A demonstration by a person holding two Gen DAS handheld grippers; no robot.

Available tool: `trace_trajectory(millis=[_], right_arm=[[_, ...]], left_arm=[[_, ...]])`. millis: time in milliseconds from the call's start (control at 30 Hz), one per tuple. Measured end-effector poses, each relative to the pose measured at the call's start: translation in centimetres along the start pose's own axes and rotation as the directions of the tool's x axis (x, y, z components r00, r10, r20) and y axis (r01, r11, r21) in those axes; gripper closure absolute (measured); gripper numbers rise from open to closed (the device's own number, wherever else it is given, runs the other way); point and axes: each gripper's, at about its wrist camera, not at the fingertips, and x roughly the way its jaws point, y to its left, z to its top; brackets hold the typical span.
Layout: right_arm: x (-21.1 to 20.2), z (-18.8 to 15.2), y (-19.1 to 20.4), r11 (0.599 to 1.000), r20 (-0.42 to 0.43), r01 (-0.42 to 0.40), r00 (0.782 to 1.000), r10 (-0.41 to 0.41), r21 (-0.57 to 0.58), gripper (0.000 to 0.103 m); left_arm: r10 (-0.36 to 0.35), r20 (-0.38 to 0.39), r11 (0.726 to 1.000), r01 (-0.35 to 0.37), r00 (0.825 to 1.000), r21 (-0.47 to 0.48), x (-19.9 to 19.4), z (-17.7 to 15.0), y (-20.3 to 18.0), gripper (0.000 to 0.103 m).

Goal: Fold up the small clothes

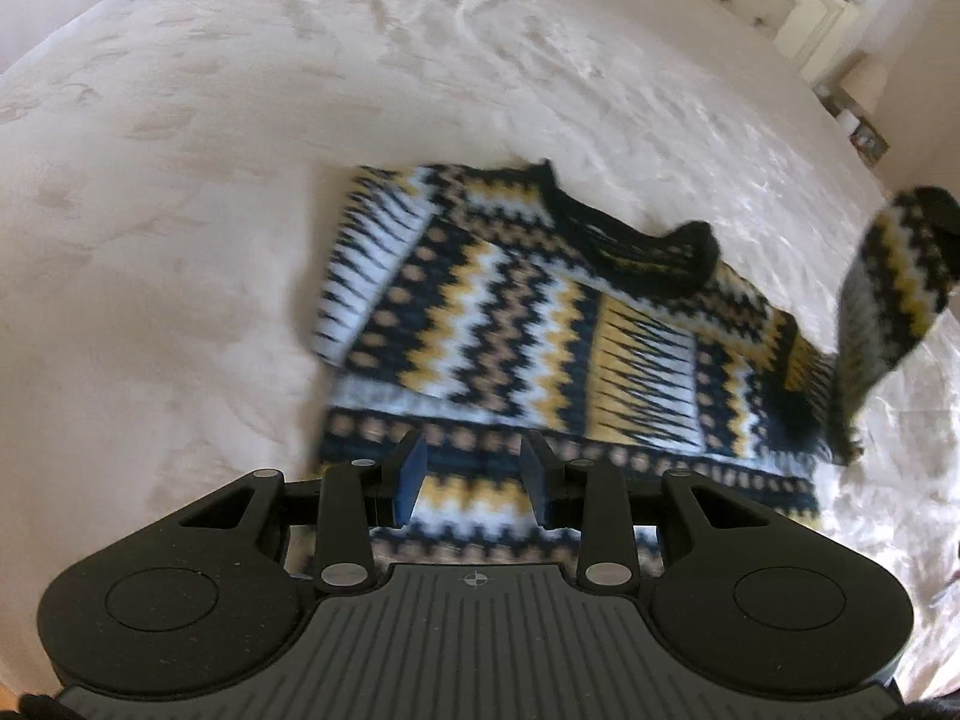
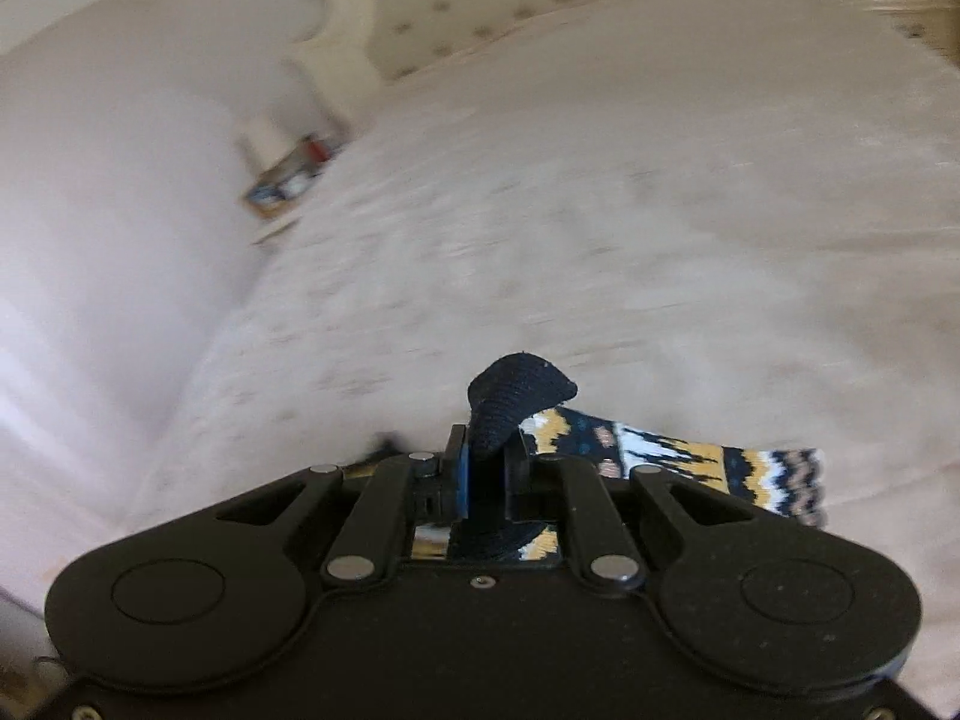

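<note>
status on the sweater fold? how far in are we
Early. Done: the patterned sweater lies flat on the bed, and one sleeve is already folded across the body. In hand: the right gripper is shut on the dark cuff of the other sleeve, lifted off the bed. The left gripper hovers open over the hem, holding nothing. Left: lay that sleeve in, then fold the body.

Bed (image 2: 600,210) smeared by blur – bedside clutter (image 2: 288,174) unreadable; sweater (image 2: 720,468) mostly hidden behind tool.
</note>
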Motion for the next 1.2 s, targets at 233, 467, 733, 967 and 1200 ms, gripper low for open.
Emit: trace_trajectory(millis=[233,467,733,967,1200], right_arm=[[9.8,-4.6,8.0,0.996,-0.126,-0.073,0.99,0.066,-0.05,0.084],[13.5,-11.1,9.6,0.999,-0.247,-0.027,0.969,0.014,-0.047,0.071],[10.7,-15.7,6.2,0.989,-0.305,0.125,0.941,-0.144,-0.081,0.043],[9.4,-17.4,3.2,0.961,-0.326,0.235,0.905,-0.272,-0.148,0.028],[10.5,-19.1,1.6,0.94,-0.359,0.247,0.877,-0.321,-0.235,0.019]], left_arm=[[0.021,-0.009,1.0,-0.022,1.0,-0.021,-0.1,1.3,5.0,0.069],[0.013,-0.023,1.0,-0.013,1.0,0.003,0.7,2.3,6.6,0.069],[-0.038,-0.05,0.997,0.041,0.998,0.07,3.2,3.2,4.3,0.069],[-0.055,-0.082,0.988,0.066,0.995,0.142,6.3,3.6,0.6,0.069],[0.031,-0.081,0.984,-0.016,0.996,0.177,9.1,3.9,-0.6,0.069]])
